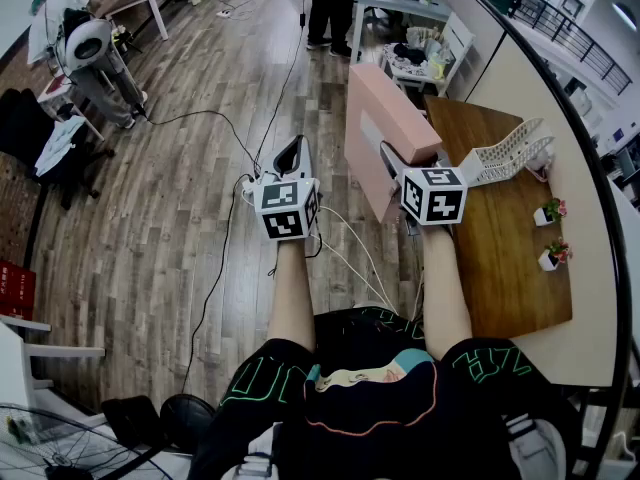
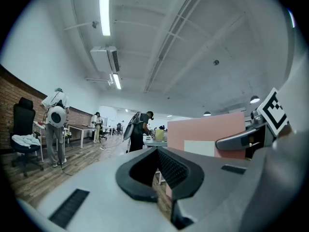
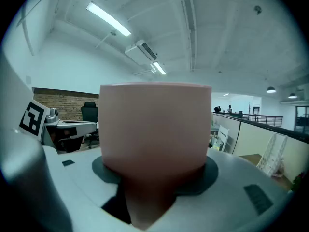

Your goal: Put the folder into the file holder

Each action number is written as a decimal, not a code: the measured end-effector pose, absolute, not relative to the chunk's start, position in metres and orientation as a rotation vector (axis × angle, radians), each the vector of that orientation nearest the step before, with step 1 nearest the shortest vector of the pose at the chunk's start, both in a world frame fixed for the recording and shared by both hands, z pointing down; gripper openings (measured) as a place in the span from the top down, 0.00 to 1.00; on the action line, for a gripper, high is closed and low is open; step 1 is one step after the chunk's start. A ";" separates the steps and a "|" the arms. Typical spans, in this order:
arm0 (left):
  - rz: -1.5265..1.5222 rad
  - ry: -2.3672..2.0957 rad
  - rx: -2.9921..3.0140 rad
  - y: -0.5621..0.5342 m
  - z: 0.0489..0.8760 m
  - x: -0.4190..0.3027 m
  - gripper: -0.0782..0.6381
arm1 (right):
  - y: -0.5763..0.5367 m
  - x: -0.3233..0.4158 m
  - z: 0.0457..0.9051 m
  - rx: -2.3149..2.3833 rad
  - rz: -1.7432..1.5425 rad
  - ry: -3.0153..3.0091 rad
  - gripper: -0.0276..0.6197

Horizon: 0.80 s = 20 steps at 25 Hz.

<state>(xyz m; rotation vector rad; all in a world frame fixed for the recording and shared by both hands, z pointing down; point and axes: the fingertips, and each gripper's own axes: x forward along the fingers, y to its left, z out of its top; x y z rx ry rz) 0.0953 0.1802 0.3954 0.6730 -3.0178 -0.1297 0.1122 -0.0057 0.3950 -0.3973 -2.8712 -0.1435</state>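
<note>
The folder [image 1: 385, 118], a thick pink one, hangs on edge in the head view, left of the white perforated file holder [image 1: 510, 153] and well apart from it. It is over the near edge of the wooden table [image 1: 510, 258] that bears the holder. The right gripper [image 1: 398, 163] clamps its lower end. The left gripper [image 1: 293, 156] hangs further left of the holder, over the floor, its jaws drawn to a point with nothing in them.

In the left gripper view the pads [image 2: 176, 170] meet at their tips and hold nothing. The folder [image 2: 207, 129] stands to their right.

In the right gripper view the folder [image 3: 154, 124] fills the wide gap between the jaws, which press on both its faces. The file holder [image 3: 270, 151] shows low at the right.

The step in hand looks like the carry. It should go best if the folder stays upright, swings right and lines up with one slot before it comes down. The free gripper could steady the light holder.
</note>
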 end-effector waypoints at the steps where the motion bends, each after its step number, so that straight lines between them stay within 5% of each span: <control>1: -0.130 -3.020 0.674 0.180 0.395 0.095 0.90 | -0.006 0.112 0.394 -0.398 -0.148 -2.874 0.54; 20: -0.267 -3.033 0.533 0.208 0.401 0.088 0.90 | -0.008 0.114 0.387 -0.392 -0.173 -2.863 0.53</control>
